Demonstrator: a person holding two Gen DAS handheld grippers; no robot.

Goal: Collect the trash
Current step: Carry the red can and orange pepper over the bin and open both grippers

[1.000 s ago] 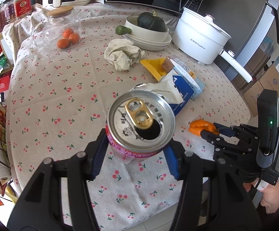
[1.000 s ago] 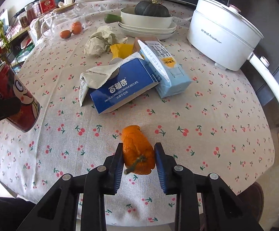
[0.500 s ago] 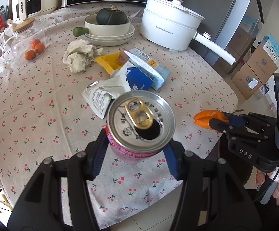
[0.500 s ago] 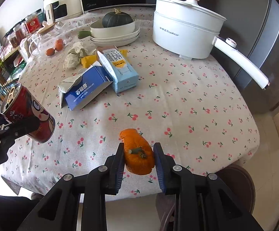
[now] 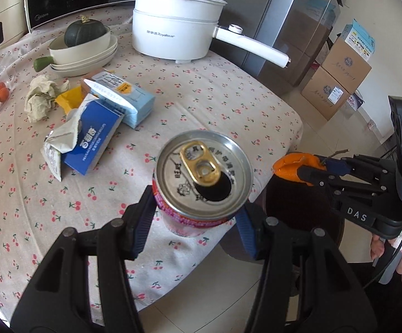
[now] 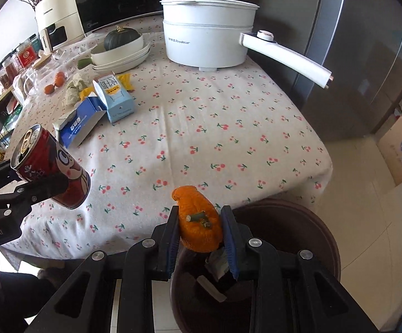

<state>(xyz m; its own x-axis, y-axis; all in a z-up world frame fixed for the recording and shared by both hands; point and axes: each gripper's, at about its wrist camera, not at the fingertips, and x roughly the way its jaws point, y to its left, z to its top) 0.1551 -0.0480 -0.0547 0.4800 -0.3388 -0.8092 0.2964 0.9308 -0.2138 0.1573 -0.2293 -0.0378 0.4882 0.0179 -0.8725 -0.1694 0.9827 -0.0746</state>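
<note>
Left tool (image 5: pixel 198 216) is clamped on an opened red drink can (image 5: pixel 203 177), its blue pads pressed to the can's sides, holding it in the air above the near edge of the surface (image 5: pixel 206 105). In the right wrist view the can (image 6: pixel 52 170) hangs tilted, its top leaning away from the right tool. Right tool (image 6: pixel 201 236) is clamped on a piece of orange peel (image 6: pixel 199 227), stem end facing the camera, held over the opening of a dark brown bin (image 6: pixel 306 222) that stands on the floor just beside the surface's corner. Some scraps already lie inside the bin. On the cherry-print cloth lie a blue biscuit box (image 5: pixel 92 138) with a torn wrapper, a light blue carton (image 5: pixel 125 97) touching it, a yellow wrapper (image 5: pixel 69 101) and a crumpled tissue (image 5: pixel 41 98). Farther back stand a white pot (image 5: pixel 175 33) and a bowl with a green squash (image 5: pixel 85 32).
</note>
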